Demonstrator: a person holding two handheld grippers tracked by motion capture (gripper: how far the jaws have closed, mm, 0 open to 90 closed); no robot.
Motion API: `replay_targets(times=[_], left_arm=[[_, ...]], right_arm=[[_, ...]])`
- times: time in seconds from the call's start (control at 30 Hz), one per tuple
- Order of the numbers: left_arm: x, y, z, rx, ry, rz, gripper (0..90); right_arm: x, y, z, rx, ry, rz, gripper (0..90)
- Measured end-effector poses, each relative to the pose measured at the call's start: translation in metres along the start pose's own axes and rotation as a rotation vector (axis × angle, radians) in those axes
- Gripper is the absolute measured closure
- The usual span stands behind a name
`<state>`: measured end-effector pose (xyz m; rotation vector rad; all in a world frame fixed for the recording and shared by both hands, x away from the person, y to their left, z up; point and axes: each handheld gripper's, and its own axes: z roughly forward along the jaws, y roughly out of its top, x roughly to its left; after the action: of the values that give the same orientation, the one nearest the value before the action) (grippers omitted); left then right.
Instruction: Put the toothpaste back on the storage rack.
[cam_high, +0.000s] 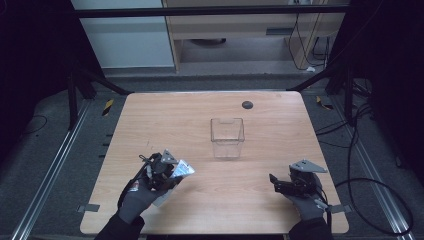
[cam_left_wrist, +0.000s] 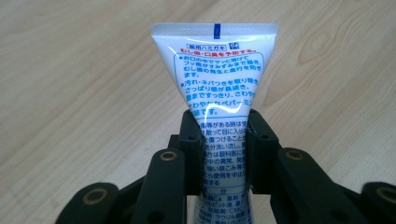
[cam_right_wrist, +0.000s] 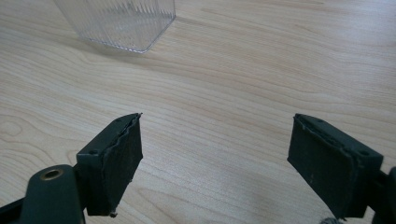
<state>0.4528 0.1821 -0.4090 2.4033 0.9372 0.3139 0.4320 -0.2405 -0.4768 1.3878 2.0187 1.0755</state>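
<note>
A white tube (cam_left_wrist: 217, 74) with blue and red Japanese print is clamped between the jaws of my left gripper (cam_left_wrist: 223, 140), its crimped flat end pointing away from the camera. From above, that tube (cam_high: 184, 170) sticks out to the right of my left gripper (cam_high: 167, 172), at the table's front left. My right gripper (cam_high: 274, 182) rests low at the front right, open, and in its own view nothing lies between the jaws of the right gripper (cam_right_wrist: 215, 163). A clear plastic box (cam_high: 227, 137) stands upright in the middle of the table.
The wooden table (cam_high: 210, 200) has bare board between the two grippers. A small dark round disc (cam_high: 247, 104) lies near the far edge. The corner of the clear box (cam_right_wrist: 123, 23) lies ahead and left of the right gripper. Cables trail on the floor at right.
</note>
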Motion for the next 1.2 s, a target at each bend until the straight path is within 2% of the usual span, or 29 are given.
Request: replay_targets(times=[0.1, 0.13, 0.2, 0.23, 0.37, 0.5, 0.53, 0.57, 0.67, 0.7, 0.77, 1.0, 1.17, 1.2], left_arm=[[0.005, 0.003, -0.010, -0.057, 0.027, -0.016, 71.5], [0.005, 0.003, -0.010, -0.057, 0.027, -0.016, 71.5], [0.006, 0.008, -0.020, -0.102, 0.055, -0.022, 71.5], [0.006, 0.008, -0.020, -0.102, 0.055, -0.022, 71.5], [0.008, 0.015, -0.034, -0.170, 0.067, -0.022, 71.5], [0.012, 0.025, -0.043, -0.250, 0.102, -0.036, 71.4], [0.014, 0.028, -0.044, -0.290, 0.122, -0.042, 71.3], [0.014, 0.028, -0.044, -0.290, 0.122, -0.042, 71.3], [0.016, 0.034, -0.046, -0.364, 0.163, -0.059, 71.3], [0.016, 0.034, -0.046, -0.364, 0.163, -0.059, 71.3], [0.018, 0.038, -0.045, -0.410, 0.170, -0.075, 71.3], [0.020, 0.053, -0.040, -0.498, 0.171, -0.116, 71.2], [0.018, 0.069, -0.032, -0.566, 0.199, -0.139, 71.2], [0.018, 0.069, -0.032, -0.566, 0.199, -0.139, 71.2]], right_arm=[[0.000, 0.000, 0.000, -0.002, -0.003, -0.003, 17.4], [0.000, 0.000, 0.000, -0.002, -0.003, -0.003, 17.4], [0.001, 0.001, -0.001, -0.012, -0.007, 0.003, 17.4], [0.001, 0.001, -0.001, -0.012, -0.007, 0.003, 17.4], [0.001, 0.001, -0.001, -0.011, -0.007, 0.007, 17.4], [0.001, 0.001, -0.001, -0.017, -0.013, 0.002, 17.4], [0.001, 0.001, -0.001, -0.020, -0.016, 0.000, 17.5], [0.001, 0.001, -0.001, -0.020, -0.016, 0.000, 17.5], [0.000, 0.001, -0.002, -0.026, -0.017, 0.002, 17.4], [0.000, 0.001, -0.002, -0.026, -0.017, 0.002, 17.4], [0.000, 0.001, -0.002, -0.026, -0.018, 0.001, 17.5], [0.001, 0.001, -0.002, -0.025, -0.014, 0.004, 17.5], [0.002, 0.001, -0.001, -0.024, -0.013, 0.000, 17.5], [0.002, 0.001, -0.002, -0.024, -0.012, 0.000, 17.4]])
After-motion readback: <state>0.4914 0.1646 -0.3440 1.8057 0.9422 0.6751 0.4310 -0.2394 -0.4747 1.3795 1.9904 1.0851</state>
